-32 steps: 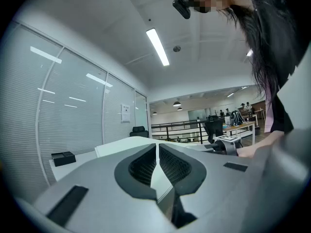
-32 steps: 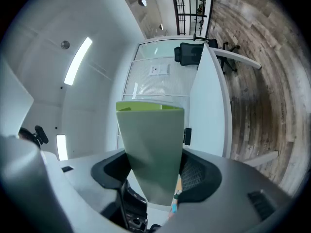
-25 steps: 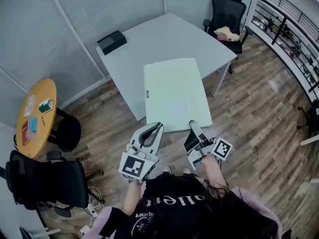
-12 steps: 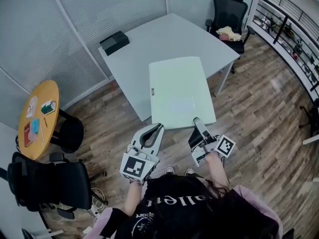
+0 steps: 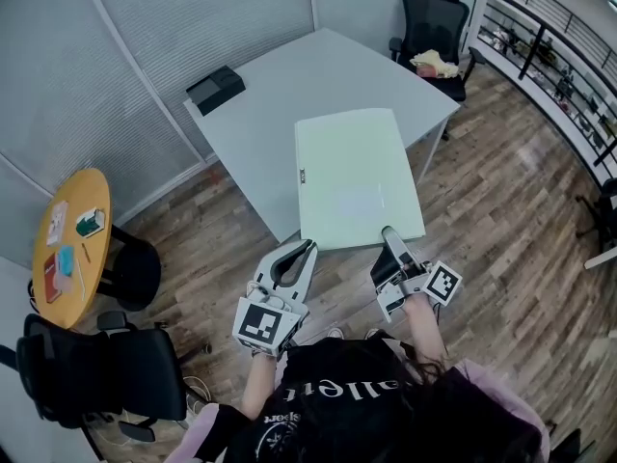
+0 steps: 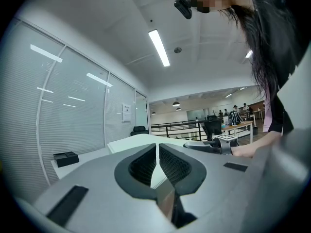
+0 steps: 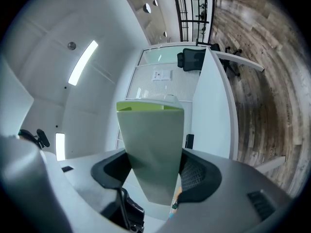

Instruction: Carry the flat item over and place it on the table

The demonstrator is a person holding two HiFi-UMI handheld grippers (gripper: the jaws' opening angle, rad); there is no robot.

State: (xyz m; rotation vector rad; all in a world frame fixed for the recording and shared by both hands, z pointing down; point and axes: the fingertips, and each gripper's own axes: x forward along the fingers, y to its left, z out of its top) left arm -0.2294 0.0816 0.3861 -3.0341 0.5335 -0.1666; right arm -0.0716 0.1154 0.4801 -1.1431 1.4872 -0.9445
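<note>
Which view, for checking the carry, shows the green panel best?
Head view: the whole green panel shows, overlapping the table. Right gripper view shows only its clamped end; left gripper view, perhaps a pale edge.

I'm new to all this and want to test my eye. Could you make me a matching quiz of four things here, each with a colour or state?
Things:
1 board
2 box
3 left tongs
4 round table

Colour or state:
a shut
b orange
c black, on the white table
d pale green, in the right tongs

Pairs: 1-d, 2-c, 3-a, 4-b
</note>
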